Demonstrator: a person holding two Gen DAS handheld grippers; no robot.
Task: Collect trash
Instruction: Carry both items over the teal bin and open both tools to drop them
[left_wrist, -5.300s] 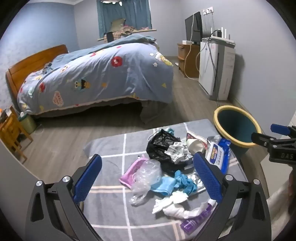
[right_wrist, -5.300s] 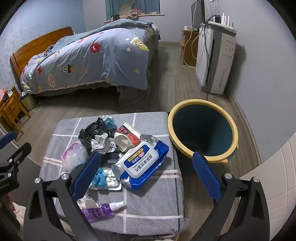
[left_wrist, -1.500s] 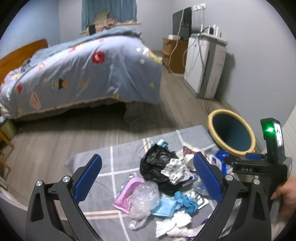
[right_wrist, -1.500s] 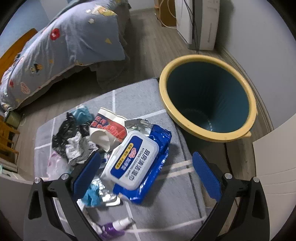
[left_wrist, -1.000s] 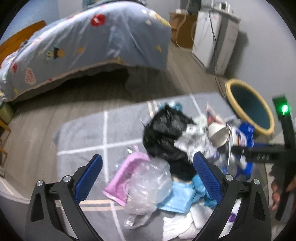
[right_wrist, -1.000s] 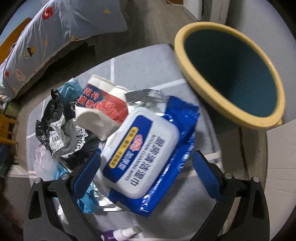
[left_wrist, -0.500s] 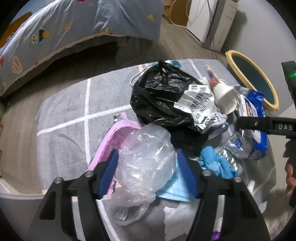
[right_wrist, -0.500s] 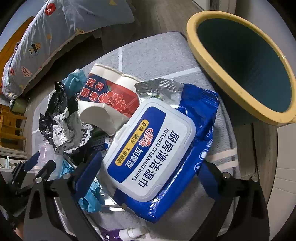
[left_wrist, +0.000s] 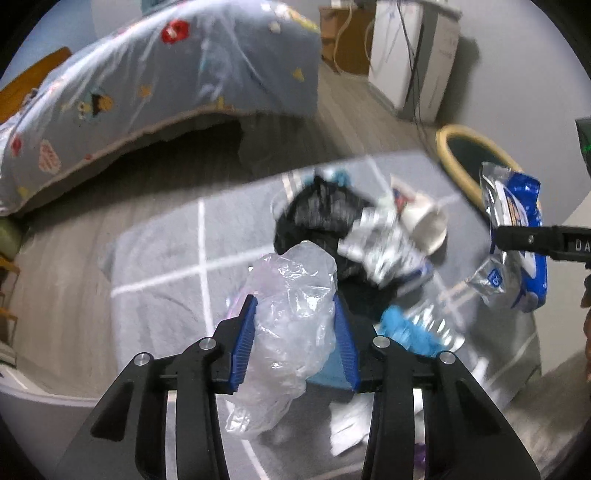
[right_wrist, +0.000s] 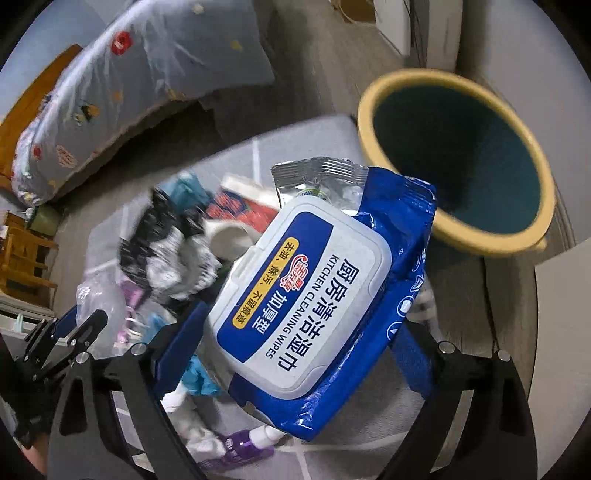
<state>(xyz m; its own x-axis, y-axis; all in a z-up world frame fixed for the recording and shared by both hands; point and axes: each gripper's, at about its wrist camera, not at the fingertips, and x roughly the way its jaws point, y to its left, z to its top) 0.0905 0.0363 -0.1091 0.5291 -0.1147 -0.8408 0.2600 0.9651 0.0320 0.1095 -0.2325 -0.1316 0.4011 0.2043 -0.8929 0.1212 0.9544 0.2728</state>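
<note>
My left gripper (left_wrist: 297, 341) is shut on a crumpled clear plastic bag (left_wrist: 291, 317) and holds it above the grey checked cloth (left_wrist: 162, 258). My right gripper (right_wrist: 295, 347) is shut on a blue and white wet-wipes pack (right_wrist: 317, 291), lifted off the cloth; the pack also shows at the right of the left wrist view (left_wrist: 517, 236). The teal bin with a yellow rim (right_wrist: 458, 158) stands just right of the cloth. A black bag (left_wrist: 317, 214), a paper cup (left_wrist: 424, 221), blue gloves (left_wrist: 402, 328) and a purple spray bottle (right_wrist: 236, 450) lie in the pile.
A bed with a blue patterned duvet (left_wrist: 166, 74) stands behind the cloth. A white appliance (left_wrist: 413, 55) and a wooden cabinet (left_wrist: 340, 33) line the far right wall. A wooden chair (right_wrist: 22, 266) is at the left. Wood floor lies between bed and cloth.
Both grippers have closed and lifted: the left on the clear plastic bag, the right on the wet-wipes pack, which now hangs nearer the bin.
</note>
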